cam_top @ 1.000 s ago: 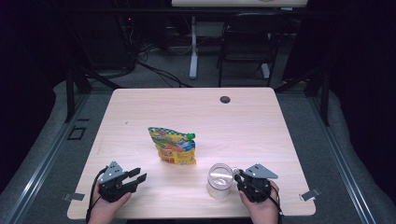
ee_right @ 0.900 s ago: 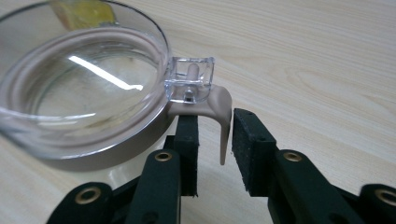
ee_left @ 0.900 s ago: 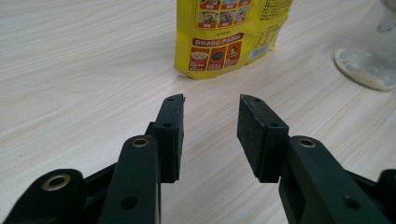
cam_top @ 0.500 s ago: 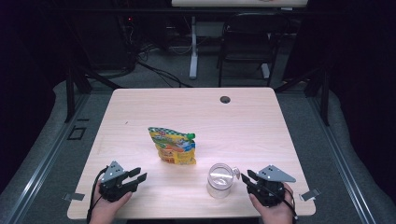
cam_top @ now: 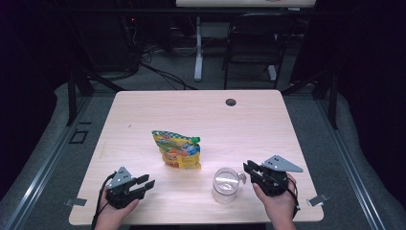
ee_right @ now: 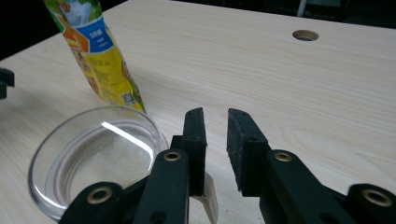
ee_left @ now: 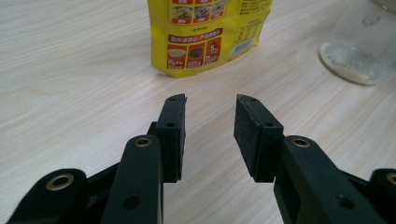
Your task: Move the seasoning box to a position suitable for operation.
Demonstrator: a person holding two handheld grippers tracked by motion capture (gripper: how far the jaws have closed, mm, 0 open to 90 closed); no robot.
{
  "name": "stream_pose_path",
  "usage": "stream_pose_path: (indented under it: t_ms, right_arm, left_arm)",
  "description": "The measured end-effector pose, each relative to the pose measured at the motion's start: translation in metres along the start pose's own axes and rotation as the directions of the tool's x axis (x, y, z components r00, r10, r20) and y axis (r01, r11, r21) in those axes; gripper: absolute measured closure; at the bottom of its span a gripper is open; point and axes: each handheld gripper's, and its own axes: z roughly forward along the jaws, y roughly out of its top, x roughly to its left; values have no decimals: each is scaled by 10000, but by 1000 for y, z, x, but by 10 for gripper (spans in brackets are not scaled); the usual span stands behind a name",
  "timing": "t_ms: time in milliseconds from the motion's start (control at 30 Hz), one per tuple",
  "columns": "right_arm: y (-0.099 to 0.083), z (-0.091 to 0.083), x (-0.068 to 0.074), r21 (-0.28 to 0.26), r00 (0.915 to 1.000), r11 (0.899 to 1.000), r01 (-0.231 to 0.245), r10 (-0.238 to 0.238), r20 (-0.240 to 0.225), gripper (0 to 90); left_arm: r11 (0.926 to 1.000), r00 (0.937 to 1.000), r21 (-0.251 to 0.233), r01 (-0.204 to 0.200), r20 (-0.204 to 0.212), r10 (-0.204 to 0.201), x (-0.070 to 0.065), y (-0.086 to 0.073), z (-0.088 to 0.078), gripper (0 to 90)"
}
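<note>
**Operator:** Clear glass jar point(cam_top: 225, 184) with the open mouth stands upright near the front edge of the pale wooden table point(cam_top: 201, 115). My right gripper point(cam_top: 249, 171) sits just beside it, apart from the glass. Its jaws have just been closing to a narrow gap, and nothing is between them.

**Spotter:** And your left?

**Operator:** My left gripper point(cam_top: 147, 183) is empty too. Its jaws stand partly apart and have just been closing a little. It points at the yellow foil pouch with the green top point(cam_top: 177, 149), which lies flat toward the middle of the table, well short of my pads.

**Spotter:** What worries you?

**Operator:** Mostly the jar. From the right gripper view, a small translucent tab point(ee_right: 210, 196) sticks out under my jaw. If I go in this narrow, I'd guess I'll bump the wall instead of straddling it. Smooth glass on smooth wood would probably skid toward the front edge or tip over.

**Spotter:** And the pouch?

**Operator:** It's slack foil lying flat. A pinch at one corner would likely let it sag or slip, and dragging it could knock the jar, since they're near each other.
</note>
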Motion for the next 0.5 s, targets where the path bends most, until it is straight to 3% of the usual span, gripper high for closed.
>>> stream_pose_path:
  t_ms: [33,133,200,400,500]
  right_arm:
    - [-1,1,1,2,9998,9998,183,-183,-2,779]
    - [-4,1,2,-139,9993,9999,48,-53,-358,803]
    - [-5,1,2,-160,9993,9999,-4,-2,-374,810]
    - [-9,-1,5,-24,9987,10000,40,-41,-517,811]
    - [-11,-1,5,-17,9984,10000,-9,8,-566,811]
  left_arm:
    - [10000,10000,-33,57,82,-57,-1,1,1,643]
    - [9998,9981,139,-135,607,127,-6,4,6,693]
    - [9987,9969,349,-384,698,359,-11,6,11,697]
    - [9977,9925,516,-441,1164,379,-24,17,21,777]
    - [9963,9902,555,-651,1271,577,-35,24,28,818]
